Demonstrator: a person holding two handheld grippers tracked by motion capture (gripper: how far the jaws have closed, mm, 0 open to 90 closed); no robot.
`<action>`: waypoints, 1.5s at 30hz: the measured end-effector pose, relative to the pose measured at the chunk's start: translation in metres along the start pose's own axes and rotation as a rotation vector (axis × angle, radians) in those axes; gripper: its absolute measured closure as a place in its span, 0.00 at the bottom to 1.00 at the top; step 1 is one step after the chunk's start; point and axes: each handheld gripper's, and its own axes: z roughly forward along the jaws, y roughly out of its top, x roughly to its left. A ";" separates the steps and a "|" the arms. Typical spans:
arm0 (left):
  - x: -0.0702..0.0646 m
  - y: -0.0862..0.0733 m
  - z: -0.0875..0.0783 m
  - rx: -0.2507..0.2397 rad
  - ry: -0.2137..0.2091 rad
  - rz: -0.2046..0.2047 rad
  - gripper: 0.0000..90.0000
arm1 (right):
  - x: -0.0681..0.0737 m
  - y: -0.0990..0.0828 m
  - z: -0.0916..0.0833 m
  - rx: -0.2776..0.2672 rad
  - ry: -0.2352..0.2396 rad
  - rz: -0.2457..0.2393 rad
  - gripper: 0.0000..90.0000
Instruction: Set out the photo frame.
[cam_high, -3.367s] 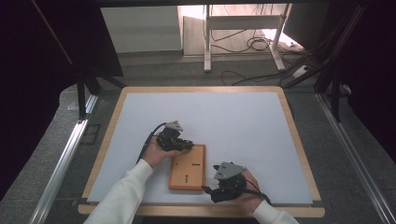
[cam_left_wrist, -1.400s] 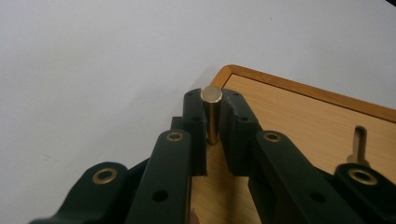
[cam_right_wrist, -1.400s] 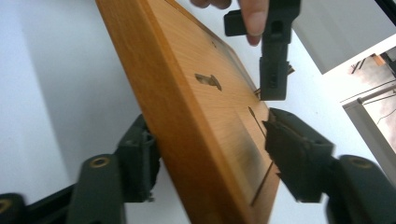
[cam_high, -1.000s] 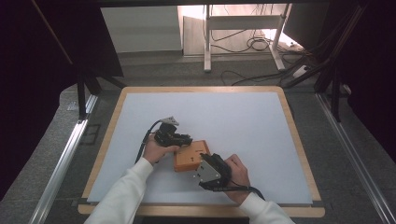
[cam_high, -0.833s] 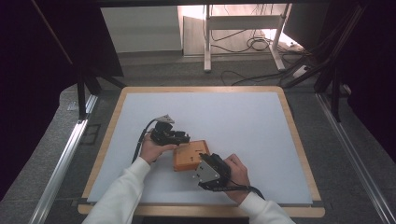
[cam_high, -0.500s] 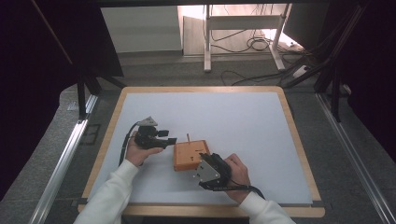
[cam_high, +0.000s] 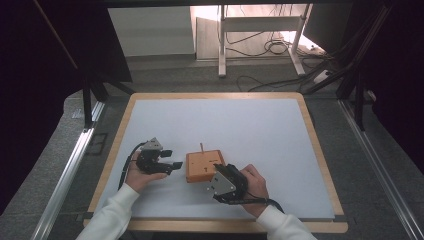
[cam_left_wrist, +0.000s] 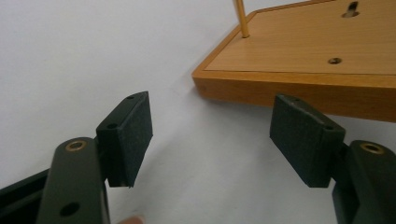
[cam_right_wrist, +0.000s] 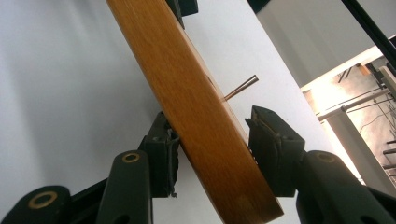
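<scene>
A flat wooden block (cam_high: 200, 166) lies on the white mat, with a thin wooden peg (cam_high: 202, 147) standing upright at its far edge. My right gripper (cam_high: 220, 176) is shut on the block's near right edge. In the right gripper view its pads (cam_right_wrist: 168, 158) press both faces of the block (cam_right_wrist: 196, 116), and the peg (cam_right_wrist: 240, 87) pokes out behind. My left gripper (cam_high: 172, 159) sits just left of the block. Its jaws have just been opening and nothing is between them (cam_left_wrist: 215, 135). Ahead of them in that view lie the block (cam_left_wrist: 299, 56) and peg (cam_left_wrist: 241, 18).
The white mat (cam_high: 225, 120) sits inside a wooden frame (cam_high: 320, 165). Metal rails run along both sides of the table, and a stand with cables is on the floor beyond the far edge. Both of the person's white sleeves come in from the bottom.
My left gripper has let go at the block's far left corner, opened and drawn away to the left. The peg now shows standing on the block. The right gripper has kept still.
</scene>
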 end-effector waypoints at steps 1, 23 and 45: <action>0.001 0.000 0.000 -0.002 -0.003 -0.012 0.32 | -0.001 0.000 0.000 -0.001 0.001 -0.006 0.60; 0.006 -0.009 0.006 0.020 -0.024 -0.049 0.30 | -0.039 0.017 0.006 0.000 0.130 -0.017 0.67; 0.009 -0.011 0.009 0.039 -0.013 -0.063 0.29 | -0.054 0.035 0.018 -0.018 0.146 -0.059 0.76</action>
